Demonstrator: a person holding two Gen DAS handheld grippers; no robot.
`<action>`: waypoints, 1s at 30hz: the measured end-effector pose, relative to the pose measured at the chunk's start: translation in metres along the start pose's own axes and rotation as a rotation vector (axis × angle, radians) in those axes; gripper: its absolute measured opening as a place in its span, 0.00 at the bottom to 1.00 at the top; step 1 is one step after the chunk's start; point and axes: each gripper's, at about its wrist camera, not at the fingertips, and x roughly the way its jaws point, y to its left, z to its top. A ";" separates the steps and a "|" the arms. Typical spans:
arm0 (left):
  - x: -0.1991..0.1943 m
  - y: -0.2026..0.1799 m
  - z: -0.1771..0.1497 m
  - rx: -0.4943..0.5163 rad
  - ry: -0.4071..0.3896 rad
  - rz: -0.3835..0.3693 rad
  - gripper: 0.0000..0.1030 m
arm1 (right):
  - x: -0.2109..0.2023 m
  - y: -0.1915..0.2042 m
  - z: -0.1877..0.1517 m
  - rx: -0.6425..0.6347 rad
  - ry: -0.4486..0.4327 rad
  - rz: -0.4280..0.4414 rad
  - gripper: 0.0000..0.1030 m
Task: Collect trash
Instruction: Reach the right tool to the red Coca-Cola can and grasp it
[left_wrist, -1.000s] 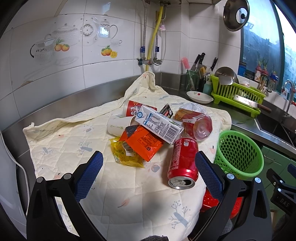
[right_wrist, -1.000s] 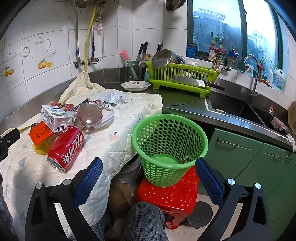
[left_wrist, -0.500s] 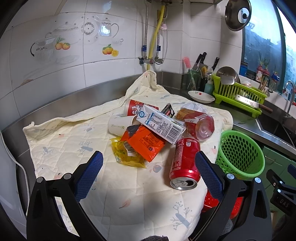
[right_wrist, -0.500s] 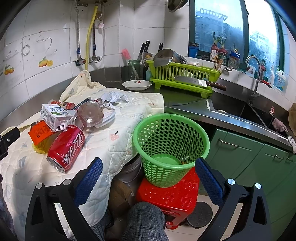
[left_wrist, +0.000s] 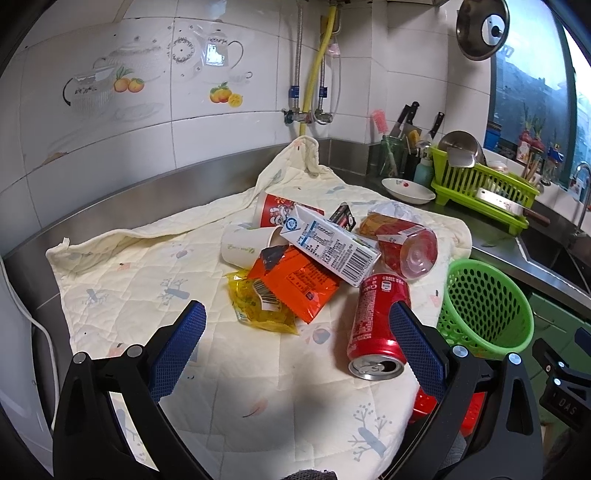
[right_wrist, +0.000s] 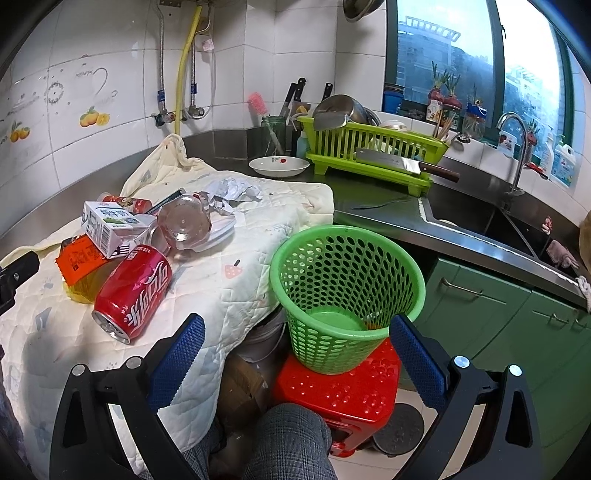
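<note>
the green basket (right_wrist: 345, 295) sits on a red stool (right_wrist: 343, 391) beside the counter edge, ready for drops. both the left gripper (left_wrist: 295, 325) and right gripper (right_wrist: 295, 332) are spread wide, empty.

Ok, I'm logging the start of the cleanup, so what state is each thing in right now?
Left gripper: open, empty.
Right gripper: open, empty.
Basket: upright on red stool, empty.
Can: on its side, opened.
Carton: lying tilted atop the pile.
Orange wrapper: torn open, flat.
White cup: tipped over.
Bottle: on its side.
</note>
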 end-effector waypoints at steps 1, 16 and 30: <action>0.001 0.000 0.001 -0.001 0.001 0.003 0.95 | 0.001 0.000 0.001 -0.002 0.000 0.002 0.94; 0.016 0.016 0.006 -0.028 0.027 0.046 0.95 | 0.022 0.017 0.023 -0.056 -0.005 0.099 0.94; 0.031 0.040 0.013 -0.066 0.043 0.095 0.95 | 0.046 0.052 0.038 -0.080 0.085 0.347 0.94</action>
